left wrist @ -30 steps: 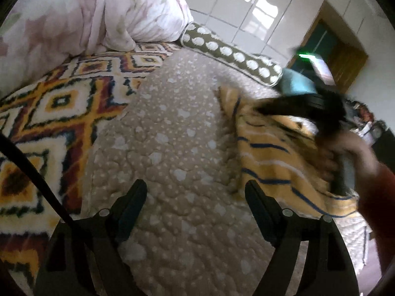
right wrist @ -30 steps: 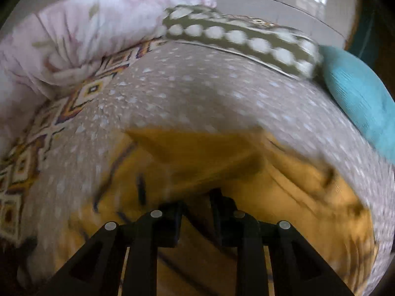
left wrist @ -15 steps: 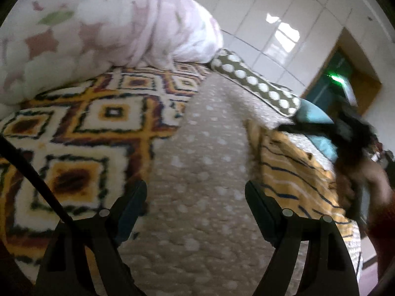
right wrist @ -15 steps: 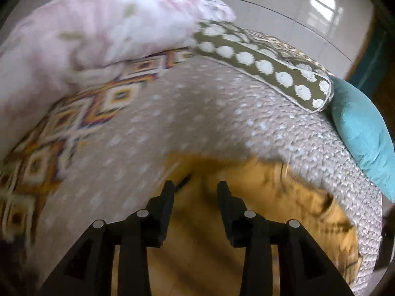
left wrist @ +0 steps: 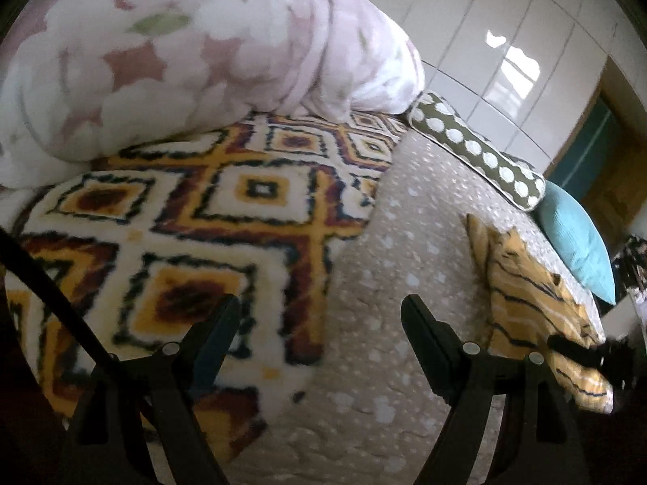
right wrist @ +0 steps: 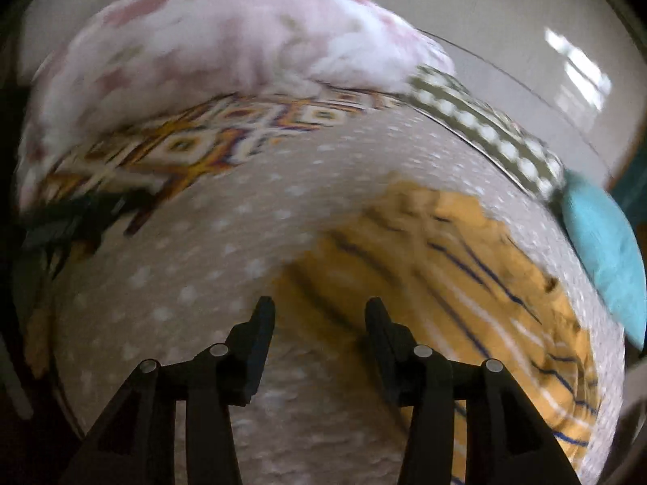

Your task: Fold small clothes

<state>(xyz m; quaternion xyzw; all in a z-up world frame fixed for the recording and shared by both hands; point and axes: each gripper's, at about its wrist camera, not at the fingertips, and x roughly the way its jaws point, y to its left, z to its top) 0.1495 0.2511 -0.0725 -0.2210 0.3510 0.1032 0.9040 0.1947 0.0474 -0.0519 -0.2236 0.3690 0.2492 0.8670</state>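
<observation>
A yellow garment with dark blue and white stripes (left wrist: 529, 307) lies folded on the beige dotted quilt (left wrist: 408, 275), right of my left gripper (left wrist: 319, 315). That gripper is open and empty, over the seam between quilt and patterned blanket. In the right wrist view the garment (right wrist: 465, 279) spreads to the right of my right gripper (right wrist: 319, 315). Its jaws are opening, with nothing between them, over the garment's left edge and the quilt. The right gripper's dark body (left wrist: 586, 355) shows at the garment's near end in the left wrist view.
A diamond-patterned fleece blanket (left wrist: 194, 234) covers the bed's left side under a bundled pink floral duvet (left wrist: 194, 48). A green polka-dot bolster (left wrist: 477, 153) and a teal pillow (left wrist: 574, 250) line the far edge by the tiled wall.
The right gripper let go of the yellow garment, opened and drew back and left, leaving it folded on the quilt. The left gripper swung left over the patterned blanket, still open.
</observation>
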